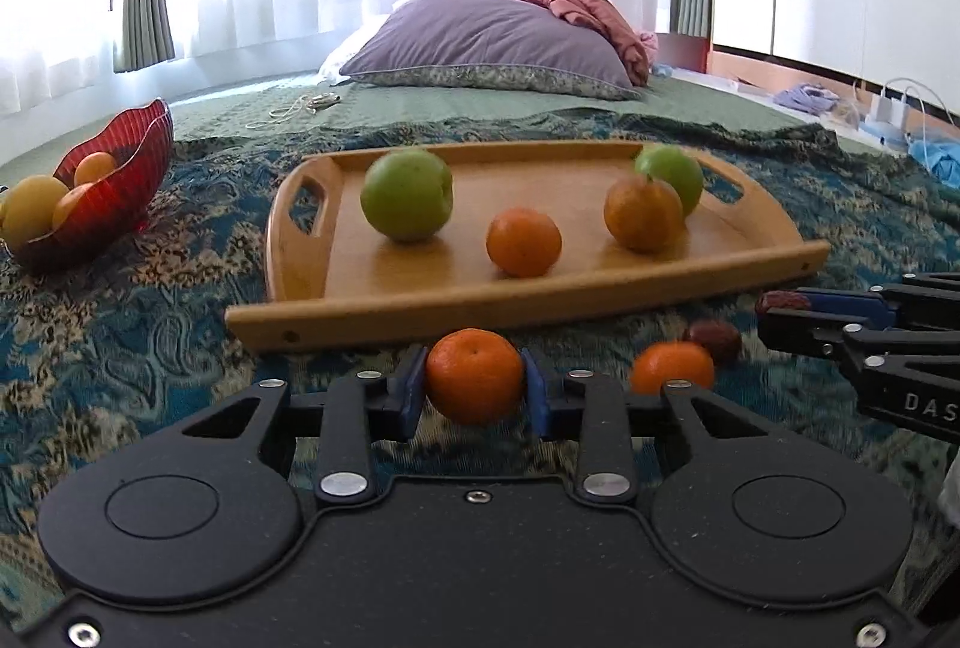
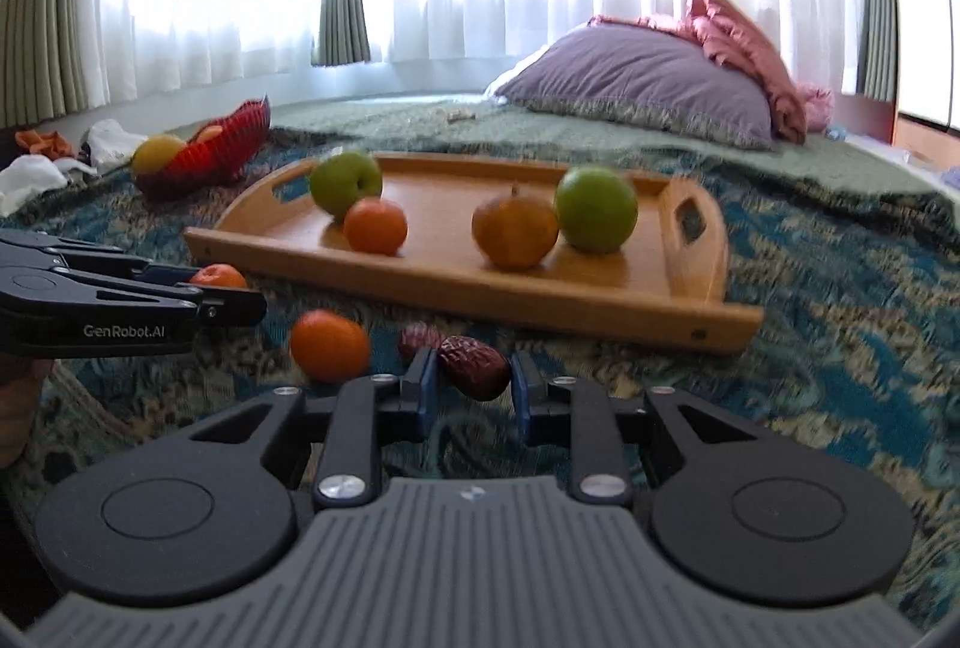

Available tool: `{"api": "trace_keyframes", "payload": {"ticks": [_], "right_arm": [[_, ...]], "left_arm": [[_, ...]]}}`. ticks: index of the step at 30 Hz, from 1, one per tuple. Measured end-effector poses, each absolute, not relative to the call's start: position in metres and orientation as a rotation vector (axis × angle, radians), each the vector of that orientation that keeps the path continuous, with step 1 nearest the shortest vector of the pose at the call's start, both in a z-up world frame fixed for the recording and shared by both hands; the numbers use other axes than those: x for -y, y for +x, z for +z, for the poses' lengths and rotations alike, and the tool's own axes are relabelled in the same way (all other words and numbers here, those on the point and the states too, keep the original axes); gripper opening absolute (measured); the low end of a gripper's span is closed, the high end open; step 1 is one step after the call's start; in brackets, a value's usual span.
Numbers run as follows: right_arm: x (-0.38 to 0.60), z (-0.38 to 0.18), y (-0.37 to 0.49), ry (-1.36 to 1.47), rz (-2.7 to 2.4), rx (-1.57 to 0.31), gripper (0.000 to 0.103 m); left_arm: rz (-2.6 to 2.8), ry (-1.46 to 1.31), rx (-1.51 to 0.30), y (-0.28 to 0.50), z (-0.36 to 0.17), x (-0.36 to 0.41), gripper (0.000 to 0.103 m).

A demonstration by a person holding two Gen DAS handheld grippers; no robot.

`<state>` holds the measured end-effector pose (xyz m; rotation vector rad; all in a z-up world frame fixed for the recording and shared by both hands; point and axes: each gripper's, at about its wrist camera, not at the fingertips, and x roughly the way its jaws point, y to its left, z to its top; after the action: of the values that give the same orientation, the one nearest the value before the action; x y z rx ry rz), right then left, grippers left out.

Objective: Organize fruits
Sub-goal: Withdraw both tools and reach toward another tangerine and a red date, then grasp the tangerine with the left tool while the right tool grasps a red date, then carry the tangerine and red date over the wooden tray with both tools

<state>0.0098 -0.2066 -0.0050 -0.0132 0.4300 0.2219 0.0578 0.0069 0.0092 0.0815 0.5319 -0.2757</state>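
- Left gripper (image 1: pixel 474 385) is closed on a mandarin (image 1: pixel 474 375): both blue pads press its flanks at the widest girth, and the fruit sits just above the patterned bedspread (image 1: pixel 150 348), in front of the near rim of the wooden tray (image 1: pixel 420 306).
- Handling judgement, mandarin: light, round, loose-skinned and soft. A hold across the middle suits it; hard pressure would bruise it, and a hold off the middle would let it roll out.
- Right gripper (image 2: pixel 471 378) is closed on a dark red date (image 2: pixel 474 366), wrinkled and oblong, held across its short width close above the bedspread; a second date (image 2: pixel 420 339) lies just behind it.
- Handling judgement, date: very light, leathery, slightly yielding and possibly tacky. The contact patch is small, so it may pivot between the pads.
- Loose mandarin (image 2: pixel 329 345) rests on the bedspread between the two grippers, near the dates.
- Tray carries two green apples (image 1: pixel 407 195) (image 1: pixel 671 175), a mandarin (image 1: pixel 523 241) and a duller, browner citrus fruit (image 1: pixel 643 213) touching the right-hand apple as seen. Apples are judged firm, heavier and smooth-skinned, needing a wide hold at the middle.
- Red bowl (image 1: pixel 129 180) stands well left of the tray with yellow and orange fruit inside.
- Purple pillow (image 1: pixel 492 39) lies beyond, under bright curtained windows.
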Motion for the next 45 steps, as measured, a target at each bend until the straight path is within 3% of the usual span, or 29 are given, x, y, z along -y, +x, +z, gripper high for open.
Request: {"api": "trace_keyframes", "payload": {"ticks": [11, 20, 32, 45], "right_arm": [[0.212, 0.061, 0.072, 0.016, 0.177, -0.380, 0.030], [0.225, 0.096, 0.170, 0.009, 0.138, -0.525, 0.030], [0.230, 0.064, 0.253, 0.070, 0.093, -0.723, 0.030], [0.230, 0.038, 0.270, 0.092, 0.068, -0.785, 0.031]], "left_arm": [[-0.245, 0.044, -0.551, 0.141, 0.077, 0.000, 0.032], [-0.261, 0.012, -0.681, 0.245, 0.098, 0.010, 0.032], [-0.158, -0.092, -0.871, 0.322, 0.059, 0.011, 0.032], [-0.147, -0.039, -0.888, 0.331, 0.040, 0.018, 0.032]]}}
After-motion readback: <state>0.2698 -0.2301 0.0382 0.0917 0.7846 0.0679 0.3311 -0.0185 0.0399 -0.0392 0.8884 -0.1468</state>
